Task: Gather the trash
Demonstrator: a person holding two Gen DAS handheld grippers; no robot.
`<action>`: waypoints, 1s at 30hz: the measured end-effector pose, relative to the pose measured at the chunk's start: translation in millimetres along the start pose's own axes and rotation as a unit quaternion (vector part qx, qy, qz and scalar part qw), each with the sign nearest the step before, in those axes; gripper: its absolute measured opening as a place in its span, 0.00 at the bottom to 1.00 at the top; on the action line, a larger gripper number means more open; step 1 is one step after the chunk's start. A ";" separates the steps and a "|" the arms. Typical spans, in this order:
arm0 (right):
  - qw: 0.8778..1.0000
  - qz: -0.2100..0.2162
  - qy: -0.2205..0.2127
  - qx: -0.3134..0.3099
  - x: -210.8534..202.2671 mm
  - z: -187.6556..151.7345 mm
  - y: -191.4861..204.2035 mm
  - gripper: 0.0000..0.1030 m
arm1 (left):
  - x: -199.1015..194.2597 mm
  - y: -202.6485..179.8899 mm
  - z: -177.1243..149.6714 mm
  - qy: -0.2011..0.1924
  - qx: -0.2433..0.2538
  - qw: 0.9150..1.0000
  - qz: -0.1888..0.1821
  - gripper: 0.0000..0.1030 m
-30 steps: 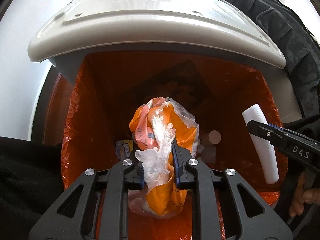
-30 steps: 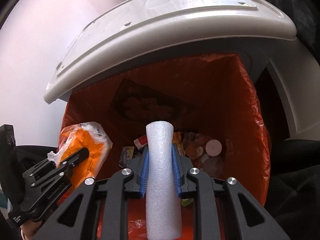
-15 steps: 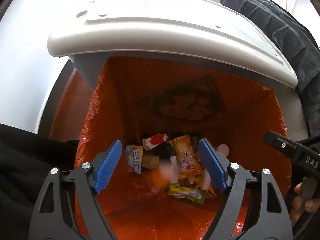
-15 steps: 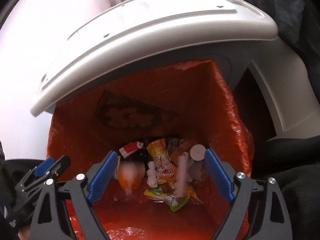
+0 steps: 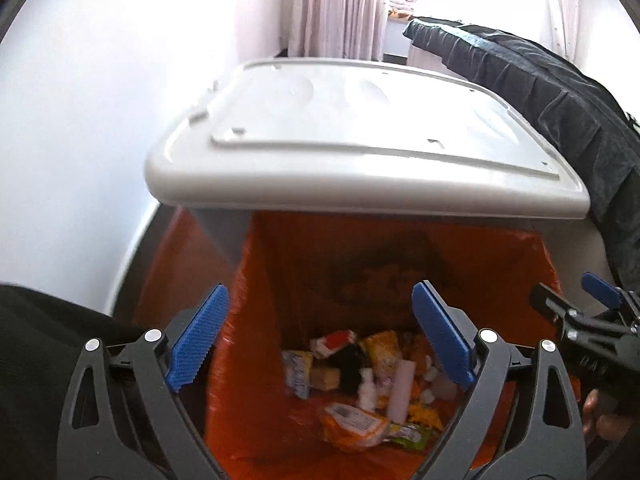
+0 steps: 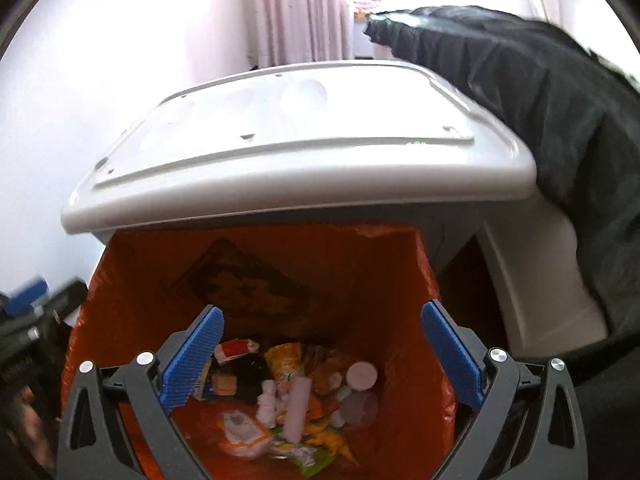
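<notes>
Both grippers, left (image 5: 320, 334) and right (image 6: 322, 354), hang over the bin (image 5: 560, 248) with jaws opening and nothing between them. Foam tube (image 6: 297, 408) and orange bag (image 5: 354, 424) lie on the trash at the liner (image 6: 360, 280) bottom. Only the right view shows a white cap (image 6: 361, 376); lid (image 5: 360, 152) raised.

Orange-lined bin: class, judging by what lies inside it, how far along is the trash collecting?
Done: white foam tube and orange plastic bag lie among wrappers inside the orange bin liner. In hand: nothing; left gripper and right gripper jaws are opening, empty. Left: cannot tell; no other trash shows.
</notes>
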State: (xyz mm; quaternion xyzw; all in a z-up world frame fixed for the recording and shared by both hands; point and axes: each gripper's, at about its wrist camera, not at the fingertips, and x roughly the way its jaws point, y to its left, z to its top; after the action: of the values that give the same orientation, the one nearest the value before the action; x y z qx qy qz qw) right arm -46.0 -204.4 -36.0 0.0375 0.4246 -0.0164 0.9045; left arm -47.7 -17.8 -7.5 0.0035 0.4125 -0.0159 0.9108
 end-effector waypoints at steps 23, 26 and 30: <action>0.992 -0.034 -0.110 -0.044 -30.5 8.1 23.7 0.95 | -19.2 29.7 19.9 -0.040 -0.055 0.997 0.025 0.89; 0.992 -0.032 -0.109 -0.045 -30.3 8.1 24.7 0.95 | -14.2 32.3 17.8 -0.029 -0.062 0.998 0.017 0.89; 0.993 -0.033 -0.107 -0.049 -28.8 6.9 25.7 0.95 | -11.7 32.4 16.2 -0.026 -0.060 0.998 0.025 0.89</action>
State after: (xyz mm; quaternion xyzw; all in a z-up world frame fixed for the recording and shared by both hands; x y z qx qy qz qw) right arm -57.5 -179.4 -8.1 -0.0228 0.3270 -0.0291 0.9443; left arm -42.2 14.6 11.7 -0.0415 0.3888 0.0314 0.9198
